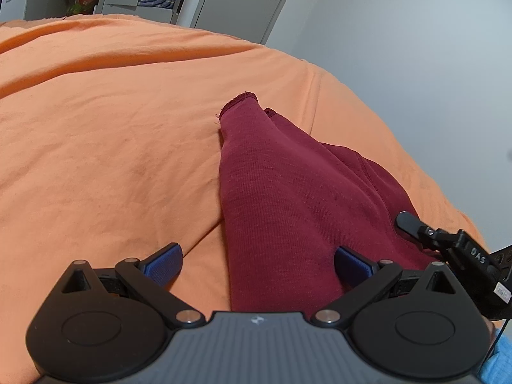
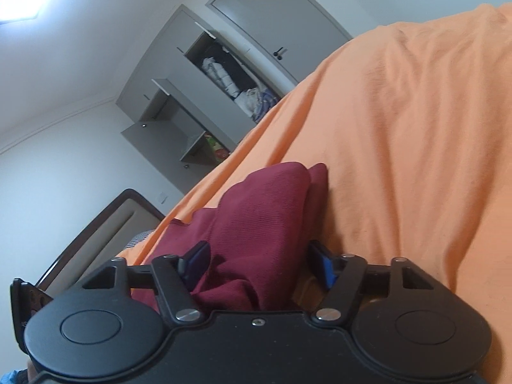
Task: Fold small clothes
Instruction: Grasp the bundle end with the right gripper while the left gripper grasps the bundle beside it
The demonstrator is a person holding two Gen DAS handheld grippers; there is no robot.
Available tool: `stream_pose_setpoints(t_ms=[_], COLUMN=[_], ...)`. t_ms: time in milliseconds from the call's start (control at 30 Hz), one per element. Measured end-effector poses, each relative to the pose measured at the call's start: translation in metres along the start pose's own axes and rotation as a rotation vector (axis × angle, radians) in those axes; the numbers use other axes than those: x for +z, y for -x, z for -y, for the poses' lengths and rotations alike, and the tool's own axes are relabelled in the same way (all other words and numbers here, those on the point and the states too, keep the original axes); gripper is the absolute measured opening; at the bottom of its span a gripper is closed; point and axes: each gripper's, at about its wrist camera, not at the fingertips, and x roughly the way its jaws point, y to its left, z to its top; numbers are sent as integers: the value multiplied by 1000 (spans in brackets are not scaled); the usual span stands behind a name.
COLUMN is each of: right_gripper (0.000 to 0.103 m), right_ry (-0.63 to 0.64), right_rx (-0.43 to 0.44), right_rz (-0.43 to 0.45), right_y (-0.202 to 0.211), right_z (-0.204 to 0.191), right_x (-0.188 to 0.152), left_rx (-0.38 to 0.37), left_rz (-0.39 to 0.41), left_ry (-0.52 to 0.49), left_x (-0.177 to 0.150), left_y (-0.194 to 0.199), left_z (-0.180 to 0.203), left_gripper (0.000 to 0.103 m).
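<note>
A dark red knit garment (image 1: 288,198) lies folded lengthwise on the orange bed sheet (image 1: 112,121), its hemmed end pointing away from me. My left gripper (image 1: 259,265) is open just above the near end, its blue pads (image 1: 166,264) spread wider than the cloth, one over bare sheet. From the right wrist view the same garment (image 2: 256,224) bunches up between the fingers of my right gripper (image 2: 260,265). That gripper is open: the cloth touches the left pad (image 2: 196,264) and a gap shows at the right pad. The right gripper's black finger (image 1: 408,220) rests at the garment's right edge.
The sheet (image 2: 400,144) is wrinkled and wide on both sides of the garment. The bed's right edge (image 1: 416,166) drops off toward a white wall. Beyond the bed stands a grey wardrobe (image 2: 224,73) with open doors and stacked clothes. A dark headboard (image 2: 105,220) is at one end.
</note>
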Motion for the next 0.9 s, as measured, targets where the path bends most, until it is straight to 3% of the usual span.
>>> stream_pose_setpoints(t_ms=[600, 800, 900], right_gripper=[63, 49, 41], right_ry=[76, 106, 129], right_rx=[-98, -144, -163], right_rz=[-12, -34, -35], right_y=[-10, -13, -13], right_z=[-16, -30, -39], right_x=[-4, 1, 1], left_rx=[-12, -31, -61], left_rz=[-42, -53, -57], left_ry=[45, 57, 67], left_x=[10, 12, 13], left_y=[-2, 0, 2], left_z=[-2, 0, 0], left_gripper=[102, 90, 75])
